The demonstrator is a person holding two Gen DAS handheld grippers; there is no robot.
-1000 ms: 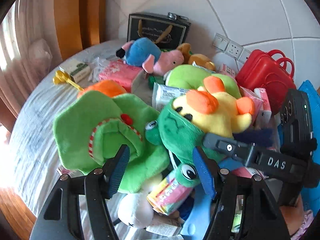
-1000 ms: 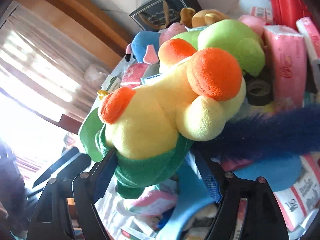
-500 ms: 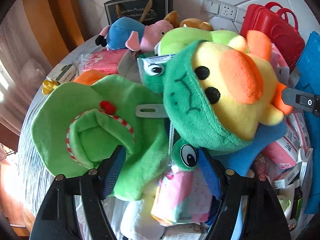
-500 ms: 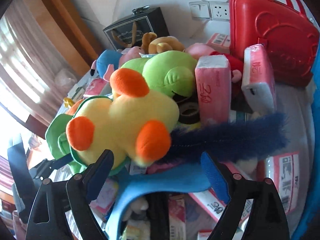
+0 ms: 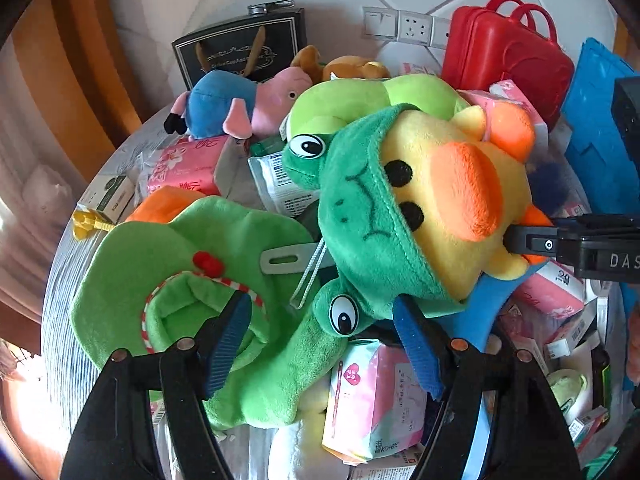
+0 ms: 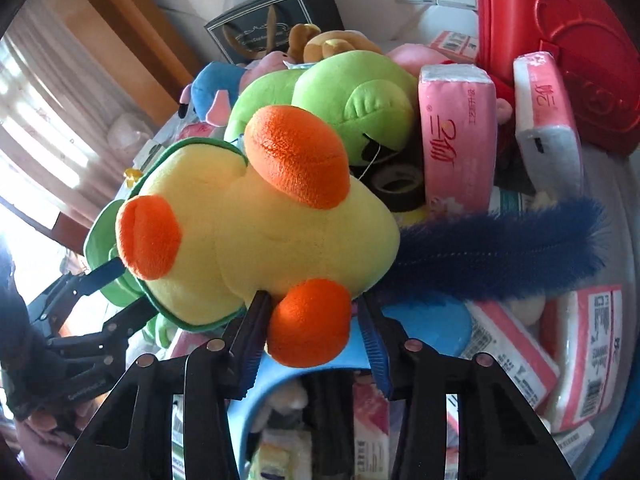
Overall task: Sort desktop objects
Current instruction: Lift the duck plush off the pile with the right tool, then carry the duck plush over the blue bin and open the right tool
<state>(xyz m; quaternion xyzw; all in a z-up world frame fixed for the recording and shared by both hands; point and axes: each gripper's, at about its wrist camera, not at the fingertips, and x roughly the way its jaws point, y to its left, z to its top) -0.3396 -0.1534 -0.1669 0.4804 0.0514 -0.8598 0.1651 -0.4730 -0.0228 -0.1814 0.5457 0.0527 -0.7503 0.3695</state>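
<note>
Gripping one yellow duck (image 6: 260,240) by one orange foot (image 6: 310,322), right tool (image 6: 312,304), jaws just closed in; left tool (image 5: 320,304) gaping, holding nothing.

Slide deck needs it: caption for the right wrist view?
Right gripper closing on the yellow duck plush's orange foot above cluttered tissue packs.

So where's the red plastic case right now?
The red plastic case stands at the back right against the wall, just right of the wall sockets, with pink tissue packs in front of it.
</note>
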